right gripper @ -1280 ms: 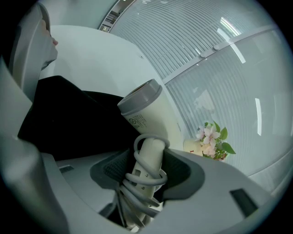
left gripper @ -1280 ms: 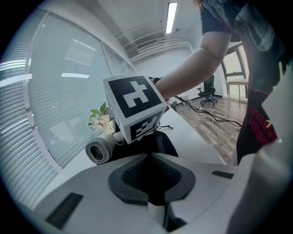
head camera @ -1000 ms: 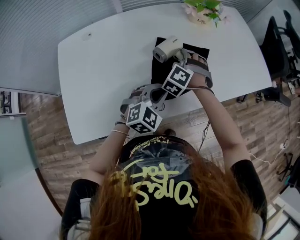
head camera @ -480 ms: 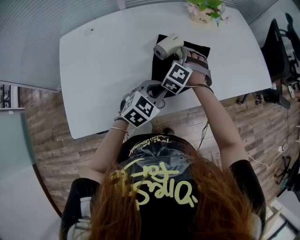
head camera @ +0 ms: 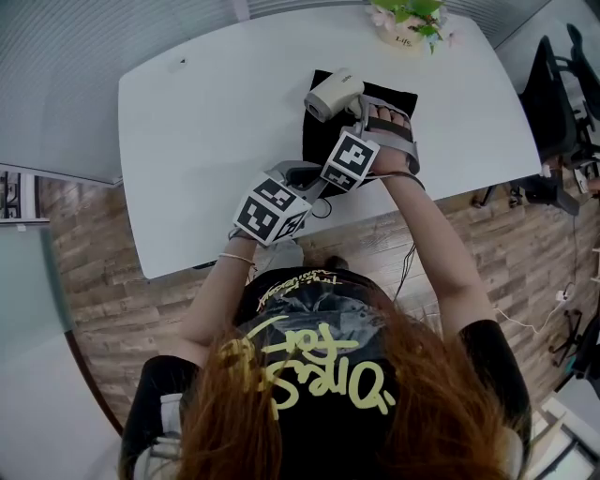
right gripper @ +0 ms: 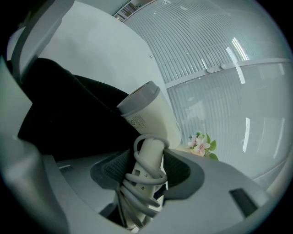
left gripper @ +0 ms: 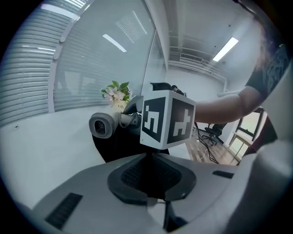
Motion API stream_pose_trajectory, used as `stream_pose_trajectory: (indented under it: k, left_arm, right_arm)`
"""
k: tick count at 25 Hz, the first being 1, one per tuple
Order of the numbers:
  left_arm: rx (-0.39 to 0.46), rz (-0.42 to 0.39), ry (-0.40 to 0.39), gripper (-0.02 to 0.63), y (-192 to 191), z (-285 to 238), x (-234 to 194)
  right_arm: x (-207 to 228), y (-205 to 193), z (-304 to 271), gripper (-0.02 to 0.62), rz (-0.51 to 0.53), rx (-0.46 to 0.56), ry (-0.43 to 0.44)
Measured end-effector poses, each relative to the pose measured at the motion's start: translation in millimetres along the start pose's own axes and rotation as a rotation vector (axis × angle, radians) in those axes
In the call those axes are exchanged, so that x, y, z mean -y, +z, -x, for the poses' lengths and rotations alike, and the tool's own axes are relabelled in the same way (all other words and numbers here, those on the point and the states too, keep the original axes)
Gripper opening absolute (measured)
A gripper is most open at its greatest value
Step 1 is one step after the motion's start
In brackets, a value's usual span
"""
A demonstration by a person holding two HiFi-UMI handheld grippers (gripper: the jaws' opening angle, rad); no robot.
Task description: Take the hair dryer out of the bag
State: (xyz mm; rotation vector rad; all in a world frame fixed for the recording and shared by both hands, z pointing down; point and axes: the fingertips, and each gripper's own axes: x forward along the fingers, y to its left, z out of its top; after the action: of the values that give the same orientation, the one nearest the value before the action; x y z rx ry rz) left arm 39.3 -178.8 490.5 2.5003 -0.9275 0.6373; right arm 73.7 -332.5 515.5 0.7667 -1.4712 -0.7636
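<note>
A cream hair dryer (head camera: 333,94) is held above a black bag (head camera: 317,141) that lies on the white table (head camera: 216,131). My right gripper (head camera: 361,112) is shut on the dryer's handle (right gripper: 147,164), which has its grey cord wound round it. The barrel (right gripper: 149,112) points away over the bag (right gripper: 68,114). My left gripper (head camera: 305,176) is at the bag's near edge, jaws nearly together on dark bag fabric (left gripper: 153,183). From the left gripper view the dryer (left gripper: 103,124) shows nozzle-on, beyond the right gripper's marker cube.
A pot of pink flowers (head camera: 408,23) stands at the table's far edge, behind the bag. A black office chair (head camera: 562,84) stands off the table's right end. A thin black loop (head camera: 323,208) hangs at the table's near edge.
My left gripper has rolled, so its marker cube shows a different face, and it stays at the bag's near edge. The right gripper and the dryer have hardly moved.
</note>
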Motion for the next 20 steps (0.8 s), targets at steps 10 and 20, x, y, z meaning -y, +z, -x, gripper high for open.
stream_pose_trajectory:
  k: [10,20]
  left_arm:
    - [-0.04,0.07,-0.018,0.031,-7.1,7.7,-3.7]
    - [-0.047,0.055,-0.013,0.026,-4.9,18.1,-7.8]
  right_arm:
    - [1.3,0.3,5.3,0.216,0.046,-0.019,-0.084]
    - [2.6,6.4,12.3,0.229,0.045,0.026,-0.077]
